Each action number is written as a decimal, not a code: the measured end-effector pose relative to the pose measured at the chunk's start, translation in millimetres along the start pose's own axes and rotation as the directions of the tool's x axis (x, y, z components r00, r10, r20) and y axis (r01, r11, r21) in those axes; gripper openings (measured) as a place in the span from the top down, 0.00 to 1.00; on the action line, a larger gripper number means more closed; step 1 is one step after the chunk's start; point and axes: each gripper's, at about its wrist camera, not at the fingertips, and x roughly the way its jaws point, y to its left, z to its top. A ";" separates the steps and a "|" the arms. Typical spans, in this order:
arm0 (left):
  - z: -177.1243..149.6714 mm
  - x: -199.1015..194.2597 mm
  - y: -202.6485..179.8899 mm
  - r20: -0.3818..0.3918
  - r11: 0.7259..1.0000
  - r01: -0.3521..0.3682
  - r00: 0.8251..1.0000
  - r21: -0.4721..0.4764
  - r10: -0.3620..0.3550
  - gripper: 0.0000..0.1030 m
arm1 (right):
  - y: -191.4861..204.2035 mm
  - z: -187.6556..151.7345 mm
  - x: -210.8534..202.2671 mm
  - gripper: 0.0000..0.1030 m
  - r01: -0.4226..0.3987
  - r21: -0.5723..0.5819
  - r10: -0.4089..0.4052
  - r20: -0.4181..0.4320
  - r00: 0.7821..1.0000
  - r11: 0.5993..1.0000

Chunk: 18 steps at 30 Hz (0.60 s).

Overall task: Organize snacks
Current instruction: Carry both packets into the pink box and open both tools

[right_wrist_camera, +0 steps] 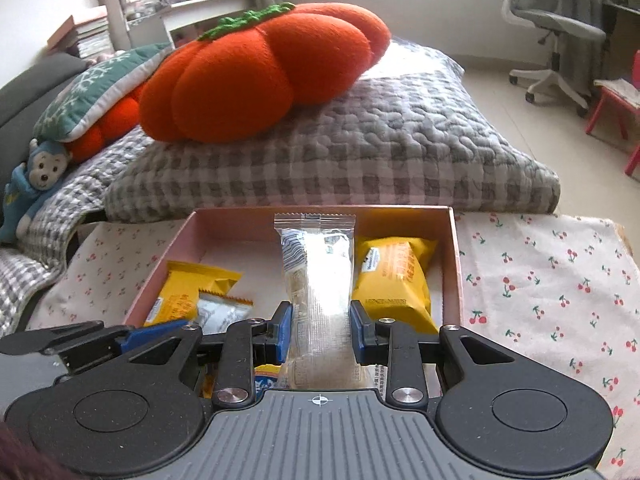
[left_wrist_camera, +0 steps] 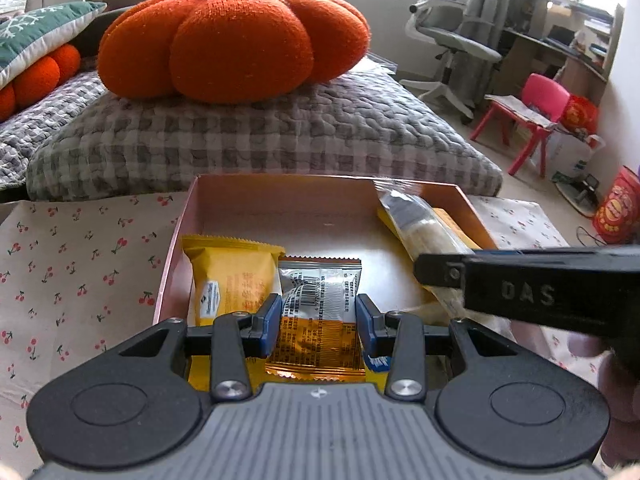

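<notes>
Right gripper (right_wrist_camera: 319, 330) clamped on a long clear-wrapped snack (right_wrist_camera: 318, 276), blue pads pressing both sides, wrapper reaching far over the pink box (right_wrist_camera: 456, 264). Inside the box: yellow packet (right_wrist_camera: 394, 280) at right, second yellow packet (right_wrist_camera: 188, 294) at left, small silver-and-orange packet (right_wrist_camera: 224, 314) overlapping it. Left gripper (right_wrist_camera: 100, 340) edging in at near left. Cherry-print cloth (right_wrist_camera: 540, 280) under the box. Orange pumpkin cushion (right_wrist_camera: 260, 76) on grey checked bedding (right_wrist_camera: 360, 160) beyond

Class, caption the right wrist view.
Right gripper shut on a clear-wrapped pale snack bar above a pink cardboard box.
</notes>
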 end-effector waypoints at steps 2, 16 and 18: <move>-0.3 1.8 0.7 0.009 1.000 0.005 1.000 -0.008 -0.005 0.65 | -2.0 -0.3 0.9 0.72 0.002 0.008 -0.002 -0.001 1.000 1.000; 0.8 -10.5 4.9 0.045 0.997 0.052 0.998 -0.059 -0.050 0.43 | -8.0 1.3 -11.0 0.61 0.018 0.057 -0.021 0.054 0.998 0.998; 1.8 -12.7 3.9 0.041 0.997 0.055 0.998 -0.055 -0.053 0.38 | -9.1 1.9 -15.1 0.52 0.025 0.062 -0.029 0.064 0.998 0.998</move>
